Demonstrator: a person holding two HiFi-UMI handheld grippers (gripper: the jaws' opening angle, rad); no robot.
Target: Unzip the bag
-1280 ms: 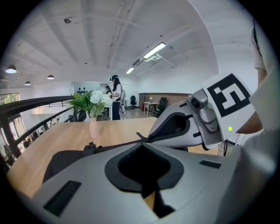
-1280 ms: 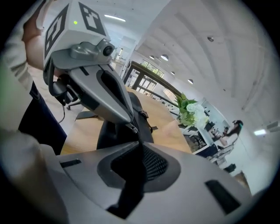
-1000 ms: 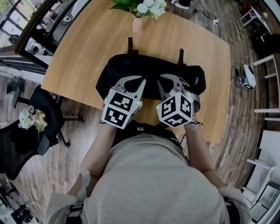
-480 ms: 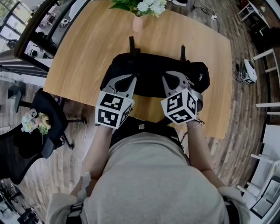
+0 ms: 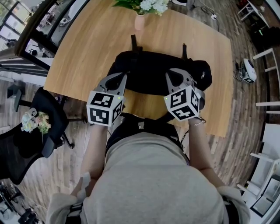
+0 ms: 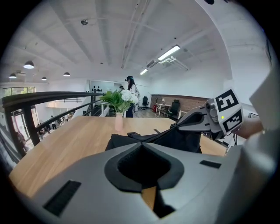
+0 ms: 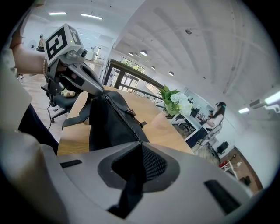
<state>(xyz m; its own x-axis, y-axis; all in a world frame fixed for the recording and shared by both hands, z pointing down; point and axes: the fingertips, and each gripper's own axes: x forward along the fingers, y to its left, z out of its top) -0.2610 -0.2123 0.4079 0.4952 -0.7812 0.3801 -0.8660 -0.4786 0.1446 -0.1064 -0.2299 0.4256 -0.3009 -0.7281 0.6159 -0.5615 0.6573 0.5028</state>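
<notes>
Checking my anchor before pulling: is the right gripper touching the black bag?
Touching. The right gripper view shows the right gripper clamped on a fold of the black bag.

The vase (image 5: 139, 21) at the far edge of the bench (image 5: 87, 48) is cut by the picture's top edge, so the head view shows only the lowest flowers (image 5: 148, 5). The left hand-held gripper (image 5: 124, 75), the right hand-held gripper (image 5: 169, 72) and the person's torso (image 5: 153, 175) cover parts of the bench's near edge and the near side of the bag (image 5: 162, 72). The zip pull is too small to pick out in any view. In the left gripper view the jaws meet, and whether anything is pinched at their seam cannot be told. In the right gripper view the jaws nip a black piece of the bag; the gripper's own body hides where that piece ends. A distant person (image 6: 131, 89) behind the flowers is too small to make out.
</notes>
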